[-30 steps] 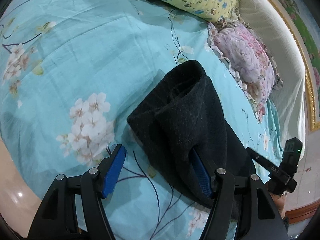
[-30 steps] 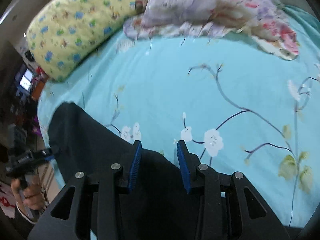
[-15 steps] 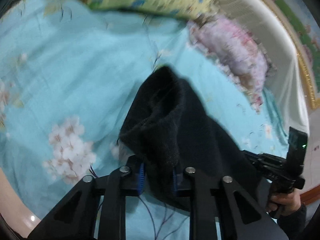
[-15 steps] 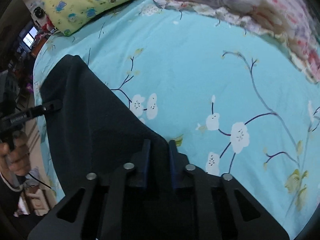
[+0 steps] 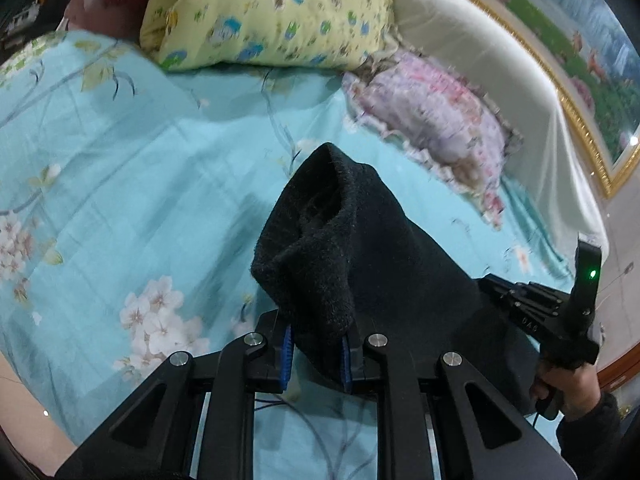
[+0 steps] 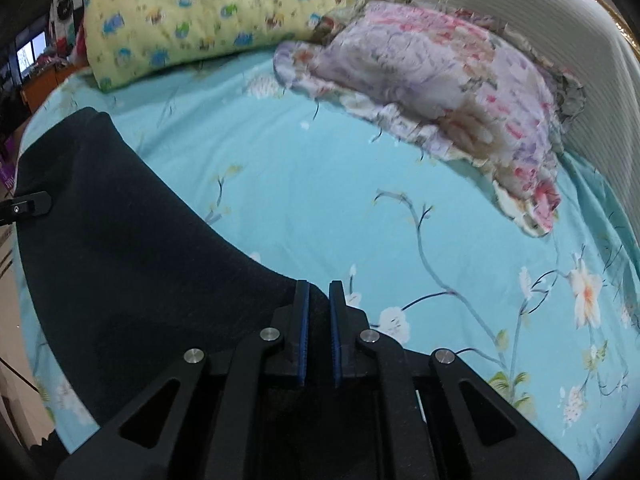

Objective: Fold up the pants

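Black fleece pants (image 5: 360, 256) lie on a turquoise floral bedsheet (image 5: 120, 168). My left gripper (image 5: 316, 354) is shut on a bunched edge of the pants, and the cloth rises in a fold ahead of it. My right gripper (image 6: 319, 320) is shut on another edge of the pants (image 6: 120, 248), which spread away to its left. The right gripper also shows at the right edge of the left wrist view (image 5: 552, 316). A tip of the left gripper (image 6: 28, 205) shows at the left edge of the right wrist view.
A yellow patterned pillow (image 5: 272, 12) and a pink floral pillow (image 5: 432, 120) lie at the head of the bed, against a white padded headboard (image 5: 500, 60). The bed's edge and the floor (image 6: 12, 320) are at the left of the right wrist view.
Both grippers closed from open onto the pants' edges. Both have lifted and tilted up, so the pillows and headboard now fill more of each view.
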The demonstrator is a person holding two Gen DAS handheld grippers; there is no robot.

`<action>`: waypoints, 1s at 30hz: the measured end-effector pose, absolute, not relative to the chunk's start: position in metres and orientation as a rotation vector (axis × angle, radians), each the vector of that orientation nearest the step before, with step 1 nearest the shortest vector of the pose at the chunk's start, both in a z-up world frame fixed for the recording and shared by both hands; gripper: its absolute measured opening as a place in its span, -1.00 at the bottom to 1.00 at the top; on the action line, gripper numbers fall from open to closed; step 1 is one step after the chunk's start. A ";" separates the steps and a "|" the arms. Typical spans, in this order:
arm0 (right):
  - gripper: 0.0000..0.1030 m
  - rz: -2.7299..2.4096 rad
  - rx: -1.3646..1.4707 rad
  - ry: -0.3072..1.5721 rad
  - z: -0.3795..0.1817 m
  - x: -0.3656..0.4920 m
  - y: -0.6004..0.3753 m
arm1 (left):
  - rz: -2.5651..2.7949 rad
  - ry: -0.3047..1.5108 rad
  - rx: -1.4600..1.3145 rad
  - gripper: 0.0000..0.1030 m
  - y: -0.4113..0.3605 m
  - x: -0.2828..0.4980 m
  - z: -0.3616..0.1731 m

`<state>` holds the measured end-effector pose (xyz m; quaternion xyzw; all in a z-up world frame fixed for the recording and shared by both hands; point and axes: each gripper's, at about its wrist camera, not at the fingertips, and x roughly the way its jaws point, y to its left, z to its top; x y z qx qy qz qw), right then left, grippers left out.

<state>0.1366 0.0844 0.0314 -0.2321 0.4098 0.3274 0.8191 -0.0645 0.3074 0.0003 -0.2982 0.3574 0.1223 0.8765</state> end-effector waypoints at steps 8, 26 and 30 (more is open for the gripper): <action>-0.32 0.645 -0.337 0.938 0.023 0.144 0.072 | 0.340 0.776 -0.619 -0.05 0.316 -0.079 -0.004; 0.01 0.565 0.033 0.948 0.061 0.090 -0.049 | 0.218 0.746 -0.496 0.05 0.248 -0.055 0.046; 0.04 0.524 0.106 0.947 0.064 0.076 -0.079 | 0.151 0.776 -0.471 0.10 0.221 -0.039 0.044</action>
